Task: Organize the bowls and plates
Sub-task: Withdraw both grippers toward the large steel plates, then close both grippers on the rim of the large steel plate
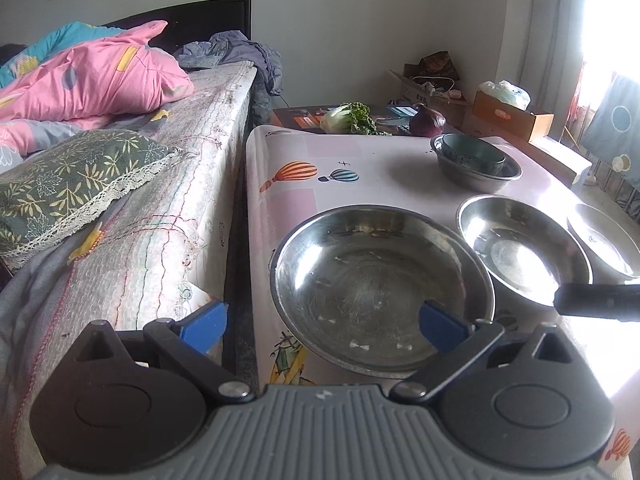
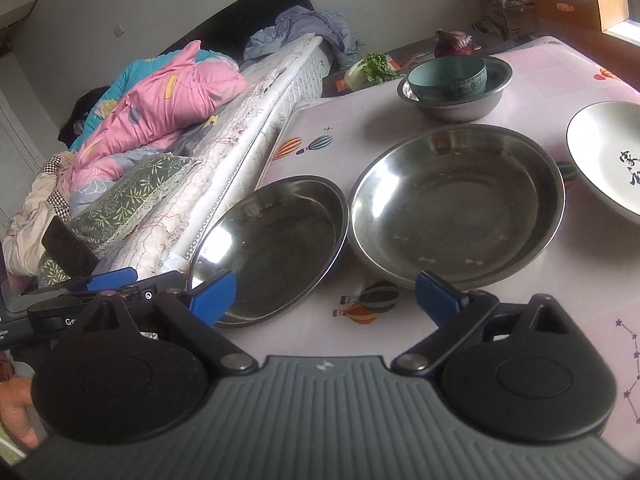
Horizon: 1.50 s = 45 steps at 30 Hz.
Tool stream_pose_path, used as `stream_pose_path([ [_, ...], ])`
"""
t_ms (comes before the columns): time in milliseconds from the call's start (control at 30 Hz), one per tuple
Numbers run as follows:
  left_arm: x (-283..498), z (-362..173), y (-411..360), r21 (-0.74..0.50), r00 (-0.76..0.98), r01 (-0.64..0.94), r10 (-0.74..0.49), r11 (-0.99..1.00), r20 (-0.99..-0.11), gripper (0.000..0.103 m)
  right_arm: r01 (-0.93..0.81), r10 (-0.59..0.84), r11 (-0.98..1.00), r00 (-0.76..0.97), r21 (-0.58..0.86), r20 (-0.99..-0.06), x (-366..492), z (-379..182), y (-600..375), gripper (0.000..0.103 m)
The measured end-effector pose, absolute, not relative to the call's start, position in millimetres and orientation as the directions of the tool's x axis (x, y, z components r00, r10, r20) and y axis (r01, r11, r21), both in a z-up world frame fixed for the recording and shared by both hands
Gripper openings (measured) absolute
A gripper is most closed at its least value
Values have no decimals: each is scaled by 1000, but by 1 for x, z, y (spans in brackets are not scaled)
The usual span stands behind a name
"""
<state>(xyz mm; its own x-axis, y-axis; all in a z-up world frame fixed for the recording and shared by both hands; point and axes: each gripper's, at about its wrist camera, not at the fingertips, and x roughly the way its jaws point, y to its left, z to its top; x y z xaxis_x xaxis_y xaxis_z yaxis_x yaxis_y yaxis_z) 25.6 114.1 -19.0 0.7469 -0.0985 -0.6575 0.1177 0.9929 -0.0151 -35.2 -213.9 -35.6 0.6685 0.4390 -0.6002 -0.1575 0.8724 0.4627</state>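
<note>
Teal bowl point(image 2: 448, 76) inside steel bowl point(image 2: 472, 106)

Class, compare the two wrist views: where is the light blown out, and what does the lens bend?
Left wrist view: the window is blown out, glaring off the middle steel basin. Right wrist view: evenly lit, soft reflections in the large steel basin; the fisheye bows the mattress edge.
</note>
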Motion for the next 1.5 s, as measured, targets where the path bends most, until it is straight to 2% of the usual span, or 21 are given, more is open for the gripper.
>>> stream_pose_path([
  [200,40,-27,116,-14,728,106,-88,994,-680,94,-124,490,833,619,539,-614,-20,-52,-200,75],
  [267,44,-31,116,-18,717,103,-87,994,-691,88,-120,507,819,607,561,-611,-15,-57,-196,68],
  [400,54,-37,113,-14,693,106,-83,994,-716,76,-113,512,816,598,567,-617,-3,-64,-188,61],
  [467,58,-41,113,-11,680,99,-76,995,-730,69,-101,514,812,589,575,-623,3,-68,-187,54],
  [567,63,-47,117,-20,658,85,-71,996,-750,59,-86,518,805,582,587,-626,11,-73,-187,50],
  [633,65,-50,119,-34,643,76,-75,997,-762,44,-79,521,802,578,593,-628,15,-77,-186,47],
  [700,67,-53,122,-54,625,72,-87,996,-775,33,-72,524,799,572,597,-632,18,-81,-186,43],
  [800,68,-57,126,-86,606,68,-110,994,-788,25,-68,527,798,562,599,-637,23,-85,-184,31],
  [867,67,-57,128,-96,605,69,-118,993,-788,25,-67,529,797,558,600,-639,25,-87,-184,20],
  [967,67,-57,130,-115,598,67,-132,991,-791,24,-66,532,797,550,601,-644,26,-90,-183,14],
  [1500,37,-55,127,-140,567,106,-175,984,-805,25,-107,560,798,495,593,-664,12,-89,-191,13],
])
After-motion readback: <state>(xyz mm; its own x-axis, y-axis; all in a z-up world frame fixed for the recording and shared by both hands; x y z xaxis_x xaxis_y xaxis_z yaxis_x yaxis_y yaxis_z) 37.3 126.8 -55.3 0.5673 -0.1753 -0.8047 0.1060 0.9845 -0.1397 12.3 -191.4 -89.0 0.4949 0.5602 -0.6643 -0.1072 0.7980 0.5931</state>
